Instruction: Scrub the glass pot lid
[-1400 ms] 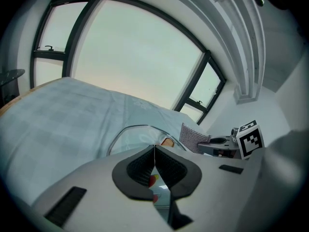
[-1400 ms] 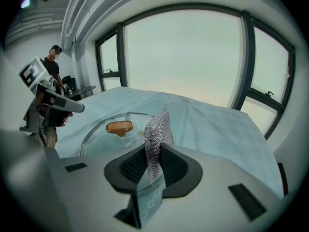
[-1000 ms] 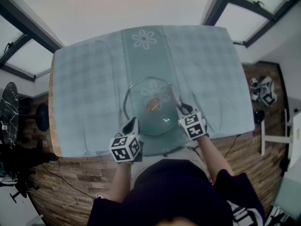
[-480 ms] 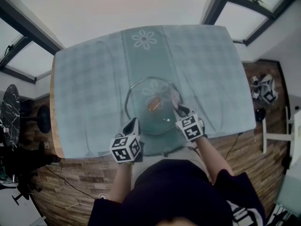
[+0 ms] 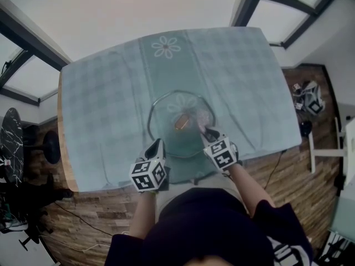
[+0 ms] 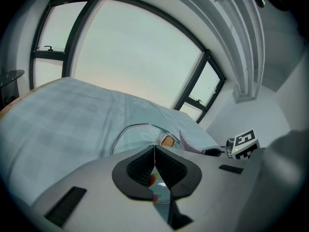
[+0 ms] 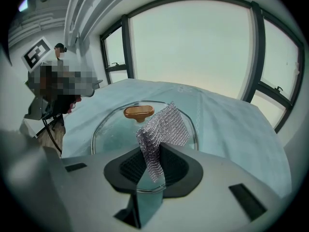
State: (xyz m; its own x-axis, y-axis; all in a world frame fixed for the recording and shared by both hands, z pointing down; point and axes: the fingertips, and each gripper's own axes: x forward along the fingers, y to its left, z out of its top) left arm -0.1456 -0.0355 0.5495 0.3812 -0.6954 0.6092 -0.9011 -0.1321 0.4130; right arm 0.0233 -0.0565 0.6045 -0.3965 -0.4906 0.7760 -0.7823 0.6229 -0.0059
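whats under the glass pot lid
Through the round clear glass pot lid the pale blue checked tablecloth shows. The tabletop below is covered by that cloth; only its wooden edge shows.

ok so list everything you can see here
tablecloth: one, pale teal check with a flower print, covers the table
glass pot lid: one, clear, on the cloth near the front edge
lid knob: one, brown, at the lid's centre
mesh scrubber: one, silver, over the lid's right side
marker-cube device: one, white and black, on the wooden floor at the right
black furniture: on the floor at the left, too dark to name
left gripper: jaws together at the lid's near-left rim
right gripper: shut on the mesh scrubber
sleeves: two, dark, at the bottom
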